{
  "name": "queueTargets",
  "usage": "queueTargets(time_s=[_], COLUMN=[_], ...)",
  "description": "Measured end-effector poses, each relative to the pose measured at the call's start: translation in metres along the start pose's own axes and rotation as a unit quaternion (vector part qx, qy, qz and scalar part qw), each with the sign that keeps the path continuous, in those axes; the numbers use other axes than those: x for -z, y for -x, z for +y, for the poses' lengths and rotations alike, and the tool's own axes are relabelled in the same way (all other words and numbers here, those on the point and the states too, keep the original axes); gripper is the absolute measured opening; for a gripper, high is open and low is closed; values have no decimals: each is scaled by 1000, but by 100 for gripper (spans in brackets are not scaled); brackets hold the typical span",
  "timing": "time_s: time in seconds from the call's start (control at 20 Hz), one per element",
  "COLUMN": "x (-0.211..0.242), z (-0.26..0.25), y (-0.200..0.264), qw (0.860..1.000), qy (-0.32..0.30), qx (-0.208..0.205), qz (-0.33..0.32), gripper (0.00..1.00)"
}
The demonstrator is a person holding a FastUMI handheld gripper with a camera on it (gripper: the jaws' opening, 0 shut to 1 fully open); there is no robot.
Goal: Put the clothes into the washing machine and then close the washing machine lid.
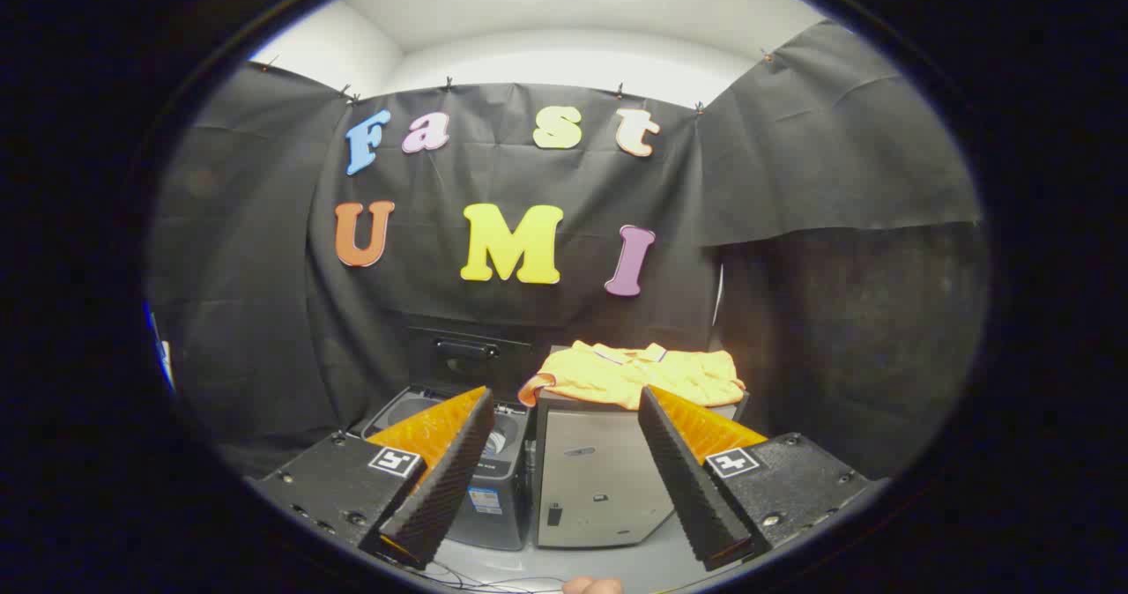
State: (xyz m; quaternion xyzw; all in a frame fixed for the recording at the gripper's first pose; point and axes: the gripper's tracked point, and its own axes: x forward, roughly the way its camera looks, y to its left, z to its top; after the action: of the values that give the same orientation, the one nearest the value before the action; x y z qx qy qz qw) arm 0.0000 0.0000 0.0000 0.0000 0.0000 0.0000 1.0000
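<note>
A yellow shirt (pixel 636 374) with an orange trim lies spread on top of a grey cabinet (pixel 599 479), beyond my fingers and a little right of the gap between them. Left of the cabinet stands a small dark washing machine (pixel 493 497) with its lid (pixel 467 358) raised upright at the back; its drum opening (pixel 498 440) shows partly behind my left finger. My gripper (pixel 564 400) is open, held well back from both, with nothing between its fingers.
Black cloth walls close the booth behind and on both sides of the machine and cabinet. The pale floor (pixel 617 568) runs in front of them, with thin cables lying on it near a fingertip of a person's hand (pixel 592 586).
</note>
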Motion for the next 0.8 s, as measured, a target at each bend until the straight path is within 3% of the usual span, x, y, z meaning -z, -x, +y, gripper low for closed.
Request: queueTargets(time_s=[0.8], x=[-7], z=[4], y=[10], qw=[1000], qy=[5], qx=[1], qz=[-13], gripper=[100])
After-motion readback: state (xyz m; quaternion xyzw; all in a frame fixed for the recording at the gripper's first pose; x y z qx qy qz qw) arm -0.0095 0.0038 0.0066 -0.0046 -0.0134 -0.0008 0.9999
